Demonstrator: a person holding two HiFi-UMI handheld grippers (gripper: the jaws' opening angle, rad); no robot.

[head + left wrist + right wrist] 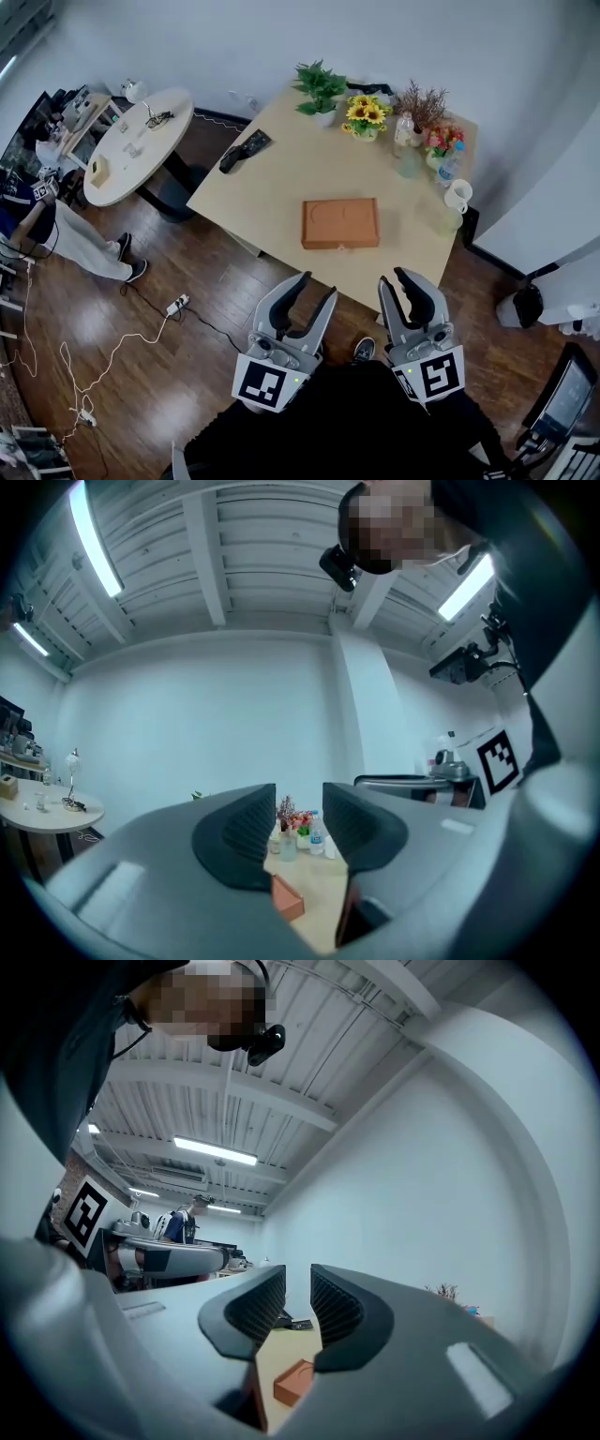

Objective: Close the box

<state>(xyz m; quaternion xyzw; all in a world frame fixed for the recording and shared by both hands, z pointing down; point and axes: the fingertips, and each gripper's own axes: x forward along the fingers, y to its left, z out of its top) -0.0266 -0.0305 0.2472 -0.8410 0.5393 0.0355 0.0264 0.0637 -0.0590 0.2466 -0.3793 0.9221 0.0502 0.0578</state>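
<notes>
An orange-brown flat box (340, 223) lies in the middle of the light wooden table (272, 187), its lid down flat. Both grippers hang off the table's near edge, close to the person's body and well short of the box. My left gripper (316, 286) is open with nothing between its fingers. My right gripper (396, 278) is open too, its gap narrower and empty. In the left gripper view the box (288, 899) shows low between the jaws of the gripper (298, 803). The right gripper view shows the box (293, 1382) below the gripper (298, 1283).
Along the table's far edge stand a green plant (321, 91), sunflowers (366, 116), bottles (405, 131) and a white mug (457, 195). A black object (242, 150) lies at the far left corner. A round white table (141, 141) and a person (56, 230) are to the left; cables (103, 361) cross the floor.
</notes>
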